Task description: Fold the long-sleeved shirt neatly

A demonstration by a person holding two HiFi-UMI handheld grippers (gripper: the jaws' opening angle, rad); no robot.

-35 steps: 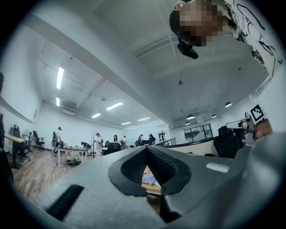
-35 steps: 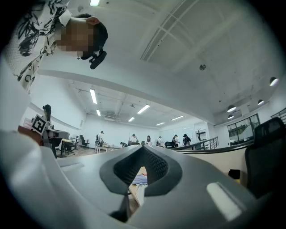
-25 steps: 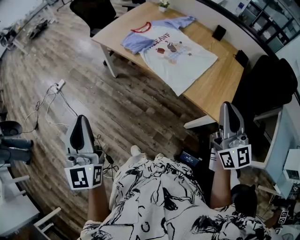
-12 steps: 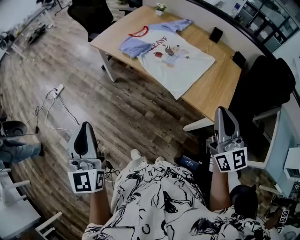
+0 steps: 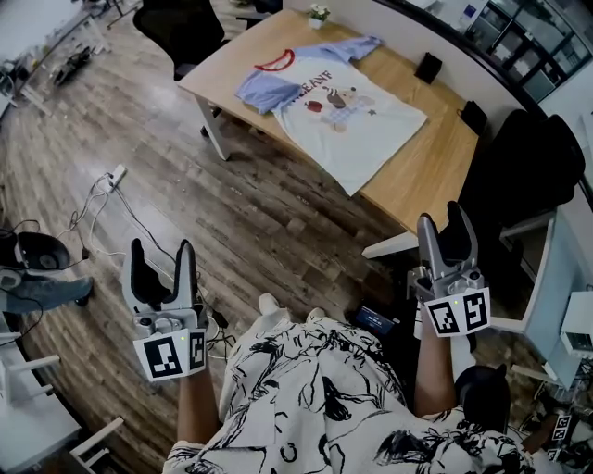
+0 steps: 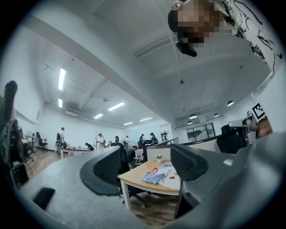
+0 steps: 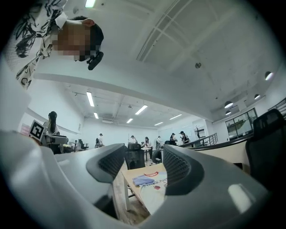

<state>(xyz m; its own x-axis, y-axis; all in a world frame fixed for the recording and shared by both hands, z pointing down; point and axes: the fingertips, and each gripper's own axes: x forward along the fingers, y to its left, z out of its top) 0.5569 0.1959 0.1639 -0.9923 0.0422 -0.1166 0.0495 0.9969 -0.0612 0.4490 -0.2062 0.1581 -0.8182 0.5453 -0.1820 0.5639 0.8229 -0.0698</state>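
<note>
Two hand-held tools, left gripper (image 5: 161,248) and right gripper (image 5: 445,220), level near the torso (image 5: 315,389), jaws opening on nothing; gripper views alone show people (image 6: 61,134) beyond the far table (image 5: 435,157) and its shirt (image 5: 338,102).

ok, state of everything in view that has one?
shirt: spread face up on the table, body not folded, nothing touching it.
left tongs: opening, nothing between them, well short of the table.
right tongs: opening, nothing between them, well short of the table.
potted plant: upright at the table's far corner.
</note>
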